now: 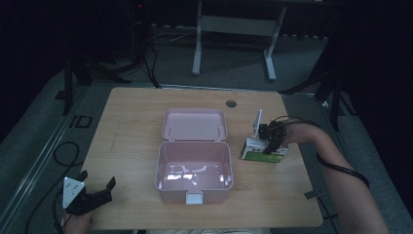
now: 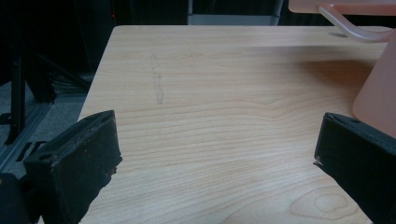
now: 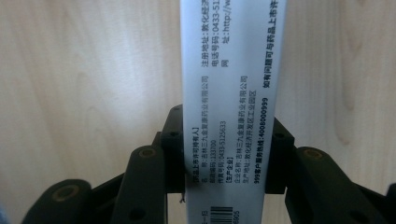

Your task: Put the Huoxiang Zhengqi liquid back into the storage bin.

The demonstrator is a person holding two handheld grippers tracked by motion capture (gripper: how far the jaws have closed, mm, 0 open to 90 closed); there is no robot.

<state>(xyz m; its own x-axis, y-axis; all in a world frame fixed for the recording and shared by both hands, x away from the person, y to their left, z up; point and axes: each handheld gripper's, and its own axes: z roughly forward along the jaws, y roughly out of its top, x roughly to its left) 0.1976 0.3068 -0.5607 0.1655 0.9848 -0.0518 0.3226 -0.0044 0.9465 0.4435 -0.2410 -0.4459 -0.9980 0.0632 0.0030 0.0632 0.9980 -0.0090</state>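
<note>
Right gripper (image 1: 269,146) clamps a white medicine box (image 1: 263,152) lying right of the open pink case (image 1: 194,168).
Its jaws hide the box's sides; left gripper (image 1: 96,187) rests wide open, holding nothing.

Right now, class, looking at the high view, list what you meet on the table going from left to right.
Left gripper → open pink box → white and green carton, gripped by the right gripper.
</note>
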